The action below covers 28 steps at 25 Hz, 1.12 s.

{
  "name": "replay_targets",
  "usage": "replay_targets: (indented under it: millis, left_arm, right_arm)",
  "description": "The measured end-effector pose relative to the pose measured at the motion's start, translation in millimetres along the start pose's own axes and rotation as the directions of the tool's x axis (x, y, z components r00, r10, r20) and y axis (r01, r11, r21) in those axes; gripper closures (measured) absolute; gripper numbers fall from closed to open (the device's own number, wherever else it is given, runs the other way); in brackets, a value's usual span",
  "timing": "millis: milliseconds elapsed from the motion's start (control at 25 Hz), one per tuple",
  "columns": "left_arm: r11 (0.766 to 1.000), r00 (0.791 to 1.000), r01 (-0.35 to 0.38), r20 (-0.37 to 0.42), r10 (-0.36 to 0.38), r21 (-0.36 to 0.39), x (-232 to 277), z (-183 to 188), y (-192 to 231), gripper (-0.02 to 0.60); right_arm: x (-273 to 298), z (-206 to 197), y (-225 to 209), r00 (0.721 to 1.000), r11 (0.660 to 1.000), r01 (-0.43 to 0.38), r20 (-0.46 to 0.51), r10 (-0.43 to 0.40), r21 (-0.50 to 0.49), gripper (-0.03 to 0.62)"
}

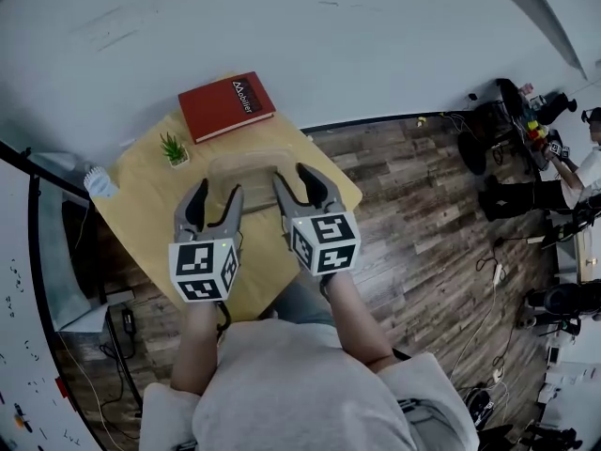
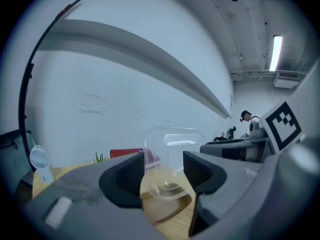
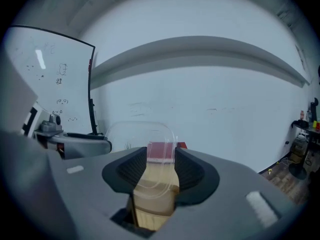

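Observation:
A clear plastic container (image 1: 246,169) sits over the middle of a small wooden table (image 1: 141,205). My left gripper (image 1: 217,194) is at its left side and my right gripper (image 1: 293,177) at its right side. In the left gripper view the container (image 2: 172,149) fills the gap of the left gripper (image 2: 164,171), with its left wall close to the left jaw. In the right gripper view the container (image 3: 150,144) stands between the jaws of the right gripper (image 3: 160,169), its right wall near the right jaw. Both grippers are open, with wood showing through the gaps.
A red book (image 1: 226,106) lies at the table's far edge, a small green plant (image 1: 173,148) beside it, and a small white fan (image 1: 99,184) at the left corner. A white wall rises behind. Wood floor, cables and a person (image 1: 592,158) are at the right.

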<state>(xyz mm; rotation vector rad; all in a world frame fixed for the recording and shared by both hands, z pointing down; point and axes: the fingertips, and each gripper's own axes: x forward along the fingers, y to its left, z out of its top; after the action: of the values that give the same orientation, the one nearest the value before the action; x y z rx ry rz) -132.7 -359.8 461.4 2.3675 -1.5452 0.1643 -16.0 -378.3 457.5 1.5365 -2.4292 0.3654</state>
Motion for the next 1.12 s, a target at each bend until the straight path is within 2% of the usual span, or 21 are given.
replay_targets:
  millis: [320,680,1120]
  left_arm:
    - [0.999,0.996,-0.002,0.093,-0.002,0.047,-20,39,-4,0.330]
    - [0.996,0.983,-0.037,0.184,0.021,0.083,-40,74,-11,0.342]
    - [0.991,0.969,-0.060,0.244,0.029,0.122,-58,104,-35,0.342]
  right_arm:
    - [-17,36,13,0.995,0.999,-0.006,0.095,0.009,-0.033,0.418]
    - [-36,71,23,0.981,0.997,-0.028,0.191,0.042,-0.076,0.422]
    - [-65,101,21,0.959,0.993,-0.037,0.276,0.066,-0.109,0.425]
